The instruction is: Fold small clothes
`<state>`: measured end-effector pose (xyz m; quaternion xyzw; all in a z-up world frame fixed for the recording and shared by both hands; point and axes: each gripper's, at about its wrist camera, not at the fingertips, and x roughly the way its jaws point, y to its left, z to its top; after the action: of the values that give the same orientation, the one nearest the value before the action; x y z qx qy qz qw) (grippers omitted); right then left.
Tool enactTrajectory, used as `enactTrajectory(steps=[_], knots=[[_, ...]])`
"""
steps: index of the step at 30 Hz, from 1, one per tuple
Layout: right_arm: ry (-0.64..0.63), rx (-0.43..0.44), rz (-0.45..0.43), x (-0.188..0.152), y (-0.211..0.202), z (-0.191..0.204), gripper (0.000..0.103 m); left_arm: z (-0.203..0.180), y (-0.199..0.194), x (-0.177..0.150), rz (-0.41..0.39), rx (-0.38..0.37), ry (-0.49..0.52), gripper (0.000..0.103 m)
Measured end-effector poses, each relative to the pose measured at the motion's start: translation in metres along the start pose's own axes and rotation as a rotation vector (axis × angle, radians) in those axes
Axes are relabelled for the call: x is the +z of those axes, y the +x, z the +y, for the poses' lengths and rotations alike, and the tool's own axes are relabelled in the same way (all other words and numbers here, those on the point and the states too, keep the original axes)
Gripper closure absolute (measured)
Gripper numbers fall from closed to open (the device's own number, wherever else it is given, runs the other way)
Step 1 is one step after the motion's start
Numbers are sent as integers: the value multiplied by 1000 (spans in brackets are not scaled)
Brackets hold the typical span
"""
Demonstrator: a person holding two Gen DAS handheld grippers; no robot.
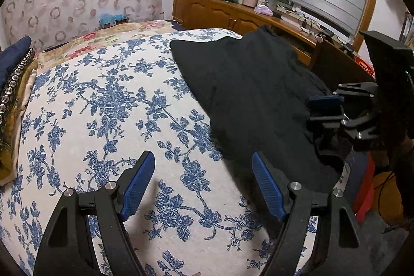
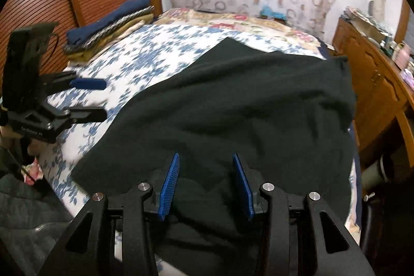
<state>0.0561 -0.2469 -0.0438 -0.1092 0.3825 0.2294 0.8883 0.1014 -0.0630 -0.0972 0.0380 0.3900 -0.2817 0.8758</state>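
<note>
On the blue-floral bedsheet [image 1: 108, 105] lies the black garment [image 2: 233, 105], long axis running diag from near edge toward far-right corner. Right gripper [image 2: 205, 185] hovers over its near hem, jaws apart, nothing pinched. Left gripper [image 1: 203, 188] spread wide, empty, beside it.

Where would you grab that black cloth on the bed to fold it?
Probably at the near hem of the black garment, coming from the bed's front edge. It lies mostly flat on the floral bedspread, so only edges and corners offer something to pinch. The right gripper hovers over that hem, jaws apart; the left gripper is beside it.
</note>
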Motion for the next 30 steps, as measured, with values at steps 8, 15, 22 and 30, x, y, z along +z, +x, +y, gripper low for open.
enactTrajectory(steps=[8,15,22,30], knots=[[-30,0,61,-9,-11,-5,66,-4,1,-3,-1,-23,-3,25],[-51,-6,77,-23,-29,-4,92,-8,0,-1,-5,-27,2,25],[-35,-4,57,-32,-42,-7,100,-11,1,0,-1,-23,8,25],[-29,-87,77,-52,-85,-13,100,-12,1,0,-2,-23,7,25]])
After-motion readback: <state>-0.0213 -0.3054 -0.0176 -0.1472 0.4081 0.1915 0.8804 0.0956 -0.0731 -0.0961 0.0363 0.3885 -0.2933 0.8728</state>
